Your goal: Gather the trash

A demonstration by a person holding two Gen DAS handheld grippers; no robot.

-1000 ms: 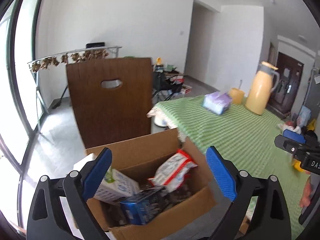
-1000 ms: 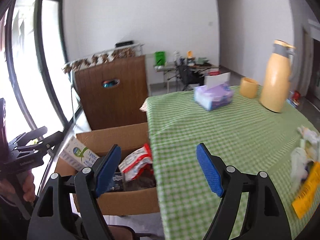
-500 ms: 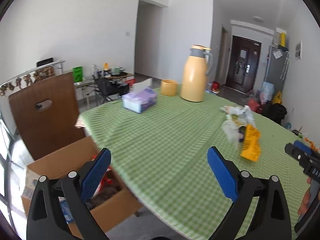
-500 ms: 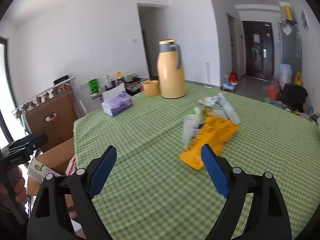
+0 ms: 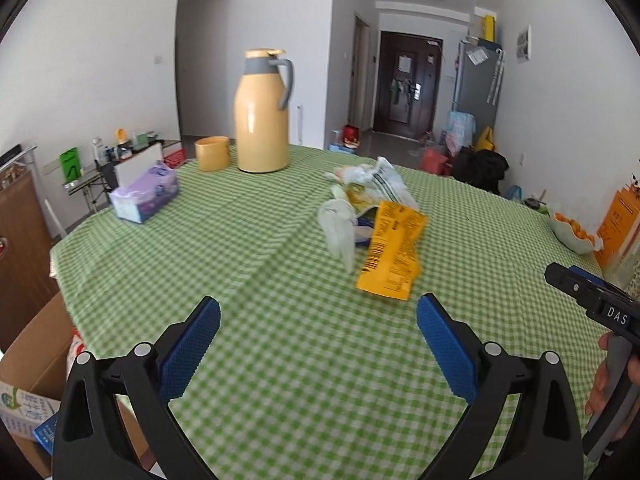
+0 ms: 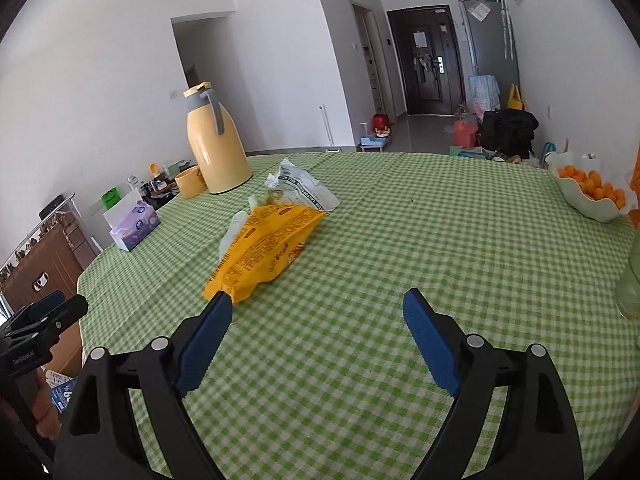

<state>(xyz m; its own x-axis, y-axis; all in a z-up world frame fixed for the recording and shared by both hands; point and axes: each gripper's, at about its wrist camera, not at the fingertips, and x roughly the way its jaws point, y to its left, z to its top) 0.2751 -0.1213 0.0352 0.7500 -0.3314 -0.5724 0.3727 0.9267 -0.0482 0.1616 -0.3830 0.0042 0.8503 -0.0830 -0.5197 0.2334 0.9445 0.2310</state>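
Note:
A pile of trash lies mid-table on the green checked cloth: a yellow snack wrapper, a crumpled white bag and a white printed wrapper. My left gripper is open and empty, short of the pile. My right gripper is open and empty; its left fingertip is close to the yellow wrapper's near end. A cardboard box with trash in it stands below the table's left edge.
A yellow thermos jug, a yellow cup and a purple tissue box stand at the far left of the table. A bowl of oranges sits at the right edge. A brown chair stands beside the box.
Both grippers have swung right from the cardboard box to face the table's middle and moved closer to the trash pile. Both stayed open and empty.

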